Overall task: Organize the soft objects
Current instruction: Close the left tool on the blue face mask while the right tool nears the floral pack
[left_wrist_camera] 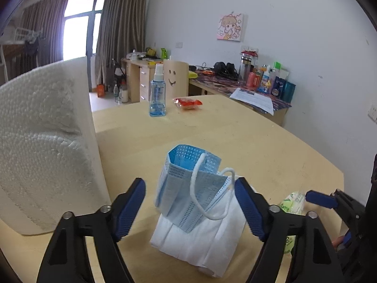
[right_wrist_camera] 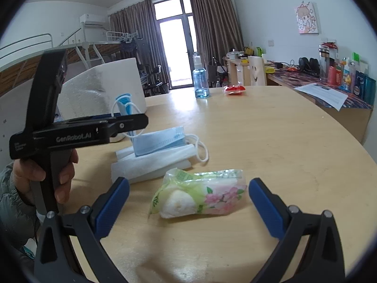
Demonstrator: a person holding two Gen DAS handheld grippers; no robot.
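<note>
A blue face mask (left_wrist_camera: pixel 183 188) with white ear loops lies crumpled, its far end standing up, on a stack of white masks (left_wrist_camera: pixel 200 243) on the wooden table (left_wrist_camera: pixel 259 141). My left gripper (left_wrist_camera: pixel 189 184) straddles it, open: the right pad touches the mask's edge and a gap shows at the left pad. In the right wrist view the left gripper (right_wrist_camera: pixel 139 120) shows from the side over the blue mask (right_wrist_camera: pixel 160 139) and white stack (right_wrist_camera: pixel 150 162). My right gripper (right_wrist_camera: pixel 188 184) stands open around a flowered tissue pack (right_wrist_camera: pixel 200 195), without touching it.
A white foam box (left_wrist_camera: pixel 42 141) stands close on the left. A blue spray bottle (left_wrist_camera: pixel 157 94) and a red packet (left_wrist_camera: pixel 188 103) sit at the table's far side. A cluttered desk (left_wrist_camera: pixel 259 87) runs along the right wall. A hand (right_wrist_camera: pixel 35 172) holds the left gripper's handle.
</note>
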